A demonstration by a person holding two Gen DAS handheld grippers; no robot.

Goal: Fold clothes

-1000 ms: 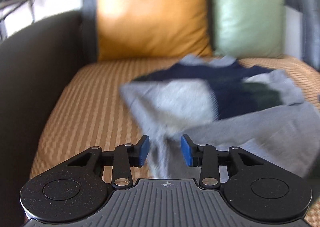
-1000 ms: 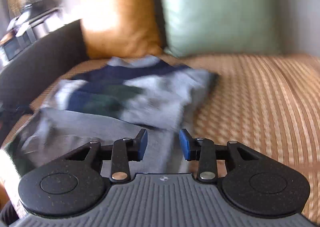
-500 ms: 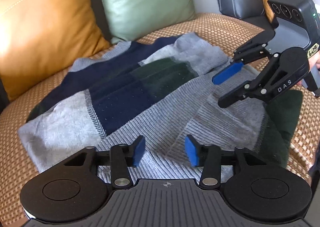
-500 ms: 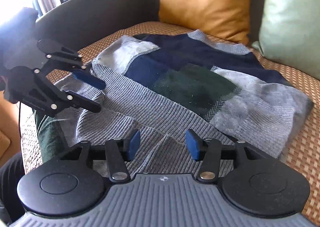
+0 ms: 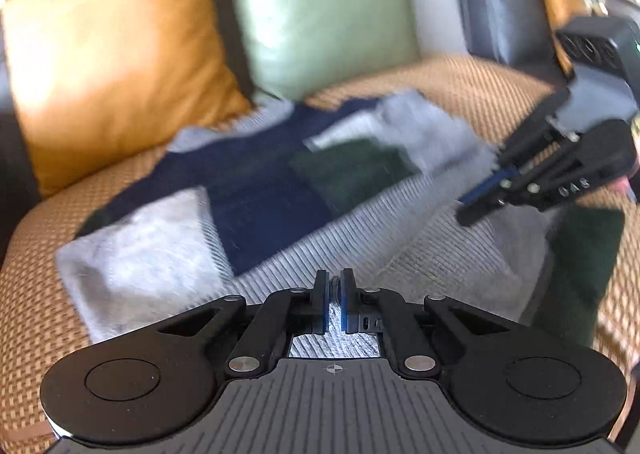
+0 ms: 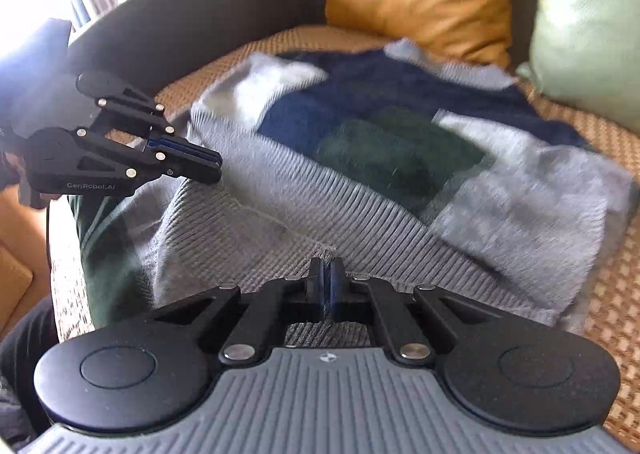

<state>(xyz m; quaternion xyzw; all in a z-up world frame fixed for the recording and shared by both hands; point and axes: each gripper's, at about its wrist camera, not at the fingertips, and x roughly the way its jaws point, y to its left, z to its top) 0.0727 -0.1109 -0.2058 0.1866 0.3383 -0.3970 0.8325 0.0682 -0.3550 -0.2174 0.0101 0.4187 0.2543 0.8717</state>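
Note:
A knitted sweater [image 5: 260, 205] in grey, navy and dark green patches lies spread on the woven sofa seat, its ribbed grey hem nearest me. My left gripper [image 5: 335, 294] sits at that hem; its jaws are closing and the pads pinch a bit of grey knit. In the right wrist view the sweater [image 6: 380, 141] fills the middle. My right gripper [image 6: 326, 282] is likewise closing, with hem fabric pressed between its pads. Each gripper shows in the other's view: the right gripper [image 5: 476, 197] at the right, the left gripper [image 6: 208, 165] at the left, both with fingers together.
An orange cushion [image 5: 120, 65] and a pale green cushion [image 5: 320, 13] lean against the sofa back behind the sweater. A dark curved armrest [image 6: 200, 21] bounds the seat on the left. Bare woven seat [image 5: 460, 81] shows around the sweater.
Both grippers stood open over the hem half a second ago; now both have shut on the ribbed hem. The hands have barely shifted since then.

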